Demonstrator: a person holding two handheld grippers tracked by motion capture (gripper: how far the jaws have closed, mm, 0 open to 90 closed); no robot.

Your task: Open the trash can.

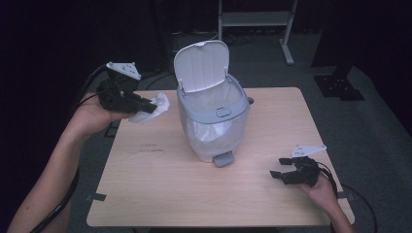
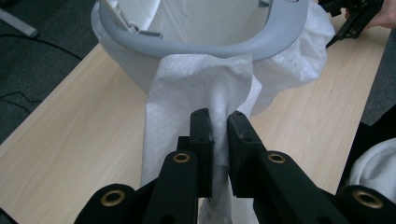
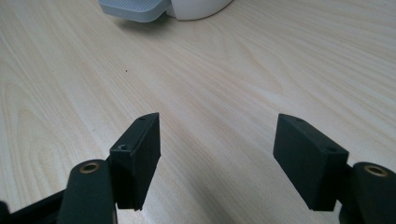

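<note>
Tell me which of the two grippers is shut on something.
The left gripper: its jaws pinch a white tissue beside the open bin. The right gripper has its jaws wide apart over the bare table.

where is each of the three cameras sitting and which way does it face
High view: above the person's side, looking forward and down on the table and open-lidded bin; both forearms enter from below, left gripper pinching a tissue.
Left gripper view: rides the left gripper, faces the bin's rim; its jaws clamp the tissue.
Right gripper view: rides the right gripper, low over the tabletop, jaws open, facing the bin's pedal.
Shared: the bin and table appear in all three.
</note>
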